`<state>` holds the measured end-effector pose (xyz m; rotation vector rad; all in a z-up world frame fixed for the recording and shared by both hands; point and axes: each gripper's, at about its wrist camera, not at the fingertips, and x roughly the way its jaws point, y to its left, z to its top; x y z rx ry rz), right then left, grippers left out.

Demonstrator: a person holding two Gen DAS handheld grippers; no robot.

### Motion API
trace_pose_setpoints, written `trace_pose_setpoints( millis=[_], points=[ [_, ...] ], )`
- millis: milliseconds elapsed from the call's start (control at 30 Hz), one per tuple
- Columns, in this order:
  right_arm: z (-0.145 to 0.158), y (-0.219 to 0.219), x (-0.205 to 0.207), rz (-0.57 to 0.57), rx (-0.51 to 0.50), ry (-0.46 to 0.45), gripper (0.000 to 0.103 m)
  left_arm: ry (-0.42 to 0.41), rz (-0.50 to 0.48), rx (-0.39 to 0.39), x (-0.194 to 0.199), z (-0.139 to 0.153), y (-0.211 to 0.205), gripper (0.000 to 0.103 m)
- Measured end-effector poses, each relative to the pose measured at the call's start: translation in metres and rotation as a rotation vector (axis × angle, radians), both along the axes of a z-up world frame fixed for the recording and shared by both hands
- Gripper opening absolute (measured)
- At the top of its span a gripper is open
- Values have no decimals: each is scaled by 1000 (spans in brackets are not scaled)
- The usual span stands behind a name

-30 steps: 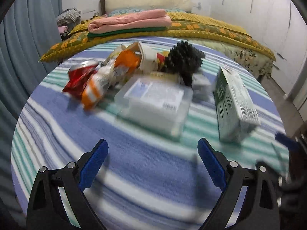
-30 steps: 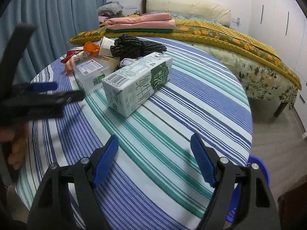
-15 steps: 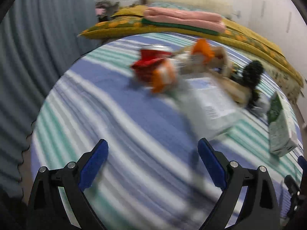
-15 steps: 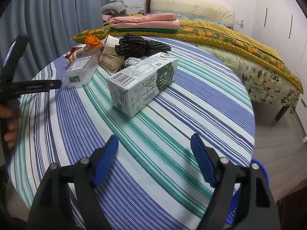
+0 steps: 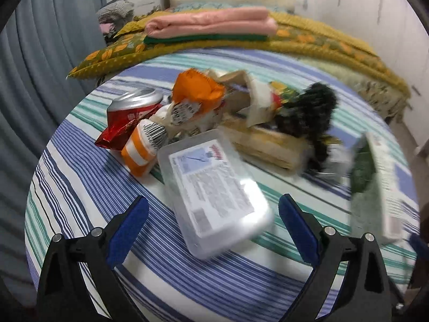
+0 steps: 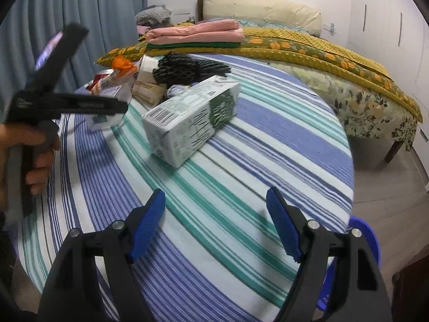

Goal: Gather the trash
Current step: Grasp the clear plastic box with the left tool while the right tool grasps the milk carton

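Observation:
A heap of trash lies on a round striped table (image 5: 80,166). In the left wrist view, a clear plastic box (image 5: 214,198) with a printed label lies nearest, just ahead of my open, empty left gripper (image 5: 213,228). Behind it are a red can (image 5: 131,107), orange wrappers (image 5: 198,91), a black net (image 5: 308,112) and a green-white carton (image 5: 378,182). In the right wrist view, the carton (image 6: 193,119) lies on its side ahead of my open, empty right gripper (image 6: 215,225). The left gripper body (image 6: 67,102) shows at the left.
A bed (image 6: 308,45) with a yellow cover and folded pink and green cloths (image 6: 195,33) stands behind the table. Blue-grey curtains (image 6: 80,13) hang at the left. A blue object (image 6: 367,238) sits on the floor past the table's right edge.
My left gripper has swung back toward the heap and come closer, so the clear box now lies between its fingers' line. My right gripper has moved a little nearer the carton.

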<state>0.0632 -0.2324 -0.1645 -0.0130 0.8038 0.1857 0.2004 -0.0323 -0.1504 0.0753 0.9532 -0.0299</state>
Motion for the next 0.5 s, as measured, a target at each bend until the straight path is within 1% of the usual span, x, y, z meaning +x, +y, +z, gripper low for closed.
trace_pose_setpoints(
  millis=[33,67,100,133,200,300,367,500],
  points=[
    [2,-2,0,-6,3,-5,76,7,6,-1,2,-2,3,95],
    [3,-3,0,-11,7,-10,76,12,0,-17,4,-4,6,89],
    [4,-4,0,-16,11,-13,76,14,-24,-52,3,-4,9,84],
    [6,-5,0,-23,13,-15,76,16,-41,-76,1,-3,10,75],
    [9,-4,3,-33,22,-9,76,7,-51,-56,-4,-2,9,75],
    [18,1,14,-48,84,18,76,18,-98,-85,-25,-1,10,75],
    [26,11,26,-59,107,28,76,22,-121,-94,-41,-1,10,75],
    [34,36,57,-68,123,69,76,19,-172,-95,-71,-2,8,76]
  ],
)
